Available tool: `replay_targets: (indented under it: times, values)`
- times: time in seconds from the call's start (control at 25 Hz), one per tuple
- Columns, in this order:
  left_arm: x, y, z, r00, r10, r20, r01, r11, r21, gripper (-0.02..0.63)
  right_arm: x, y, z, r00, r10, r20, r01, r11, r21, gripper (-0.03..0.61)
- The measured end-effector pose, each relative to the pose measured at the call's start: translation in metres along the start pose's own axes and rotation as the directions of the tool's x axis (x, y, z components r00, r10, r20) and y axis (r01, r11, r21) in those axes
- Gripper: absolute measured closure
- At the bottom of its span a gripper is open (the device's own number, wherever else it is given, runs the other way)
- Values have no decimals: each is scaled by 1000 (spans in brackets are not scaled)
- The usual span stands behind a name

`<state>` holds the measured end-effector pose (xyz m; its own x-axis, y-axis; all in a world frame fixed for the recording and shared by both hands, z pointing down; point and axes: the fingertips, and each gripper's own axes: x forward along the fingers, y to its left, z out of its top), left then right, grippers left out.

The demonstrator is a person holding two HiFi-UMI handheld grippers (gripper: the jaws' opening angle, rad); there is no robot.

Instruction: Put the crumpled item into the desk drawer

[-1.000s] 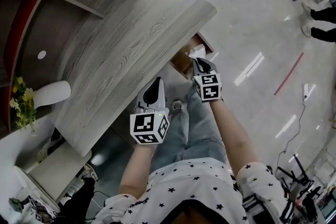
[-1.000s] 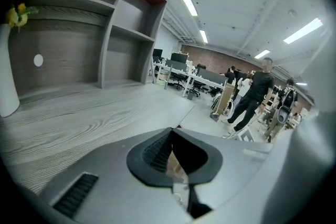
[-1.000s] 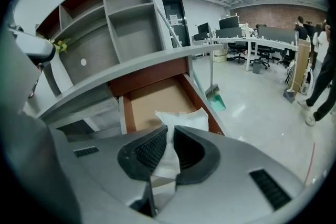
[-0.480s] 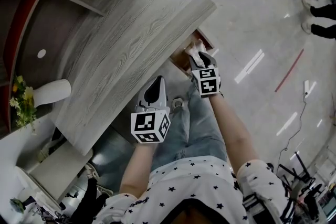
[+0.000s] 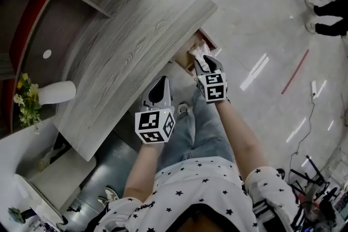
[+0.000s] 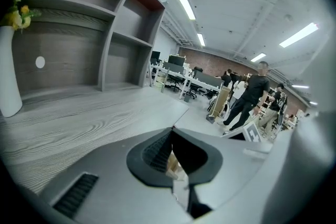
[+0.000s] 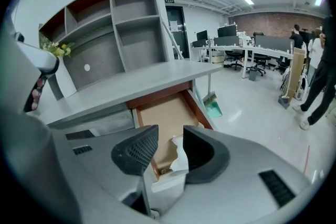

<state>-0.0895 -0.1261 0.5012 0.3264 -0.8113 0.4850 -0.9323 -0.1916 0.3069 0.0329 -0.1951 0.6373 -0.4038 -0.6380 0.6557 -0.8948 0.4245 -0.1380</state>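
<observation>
Left hand-held gripper (image 5: 162, 87): jaws pressed together, empty, by the counter (image 5: 125, 57) edge. Right hand-held gripper (image 7: 169, 140): jaws just spread, above the paper (image 7: 180, 157), which lies in the front corner of the open drawer (image 7: 165, 110). Withdraw straight up, jaws wide, so that no pad snags the paper.
</observation>
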Motion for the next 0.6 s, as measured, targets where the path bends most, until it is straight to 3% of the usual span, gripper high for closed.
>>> replay_targets:
  times: [0.6]
  values:
    - [-55,-15,6,999,-33,41,33,999,-9,603,-112,42,35,987,-32,159,32,999,3,489]
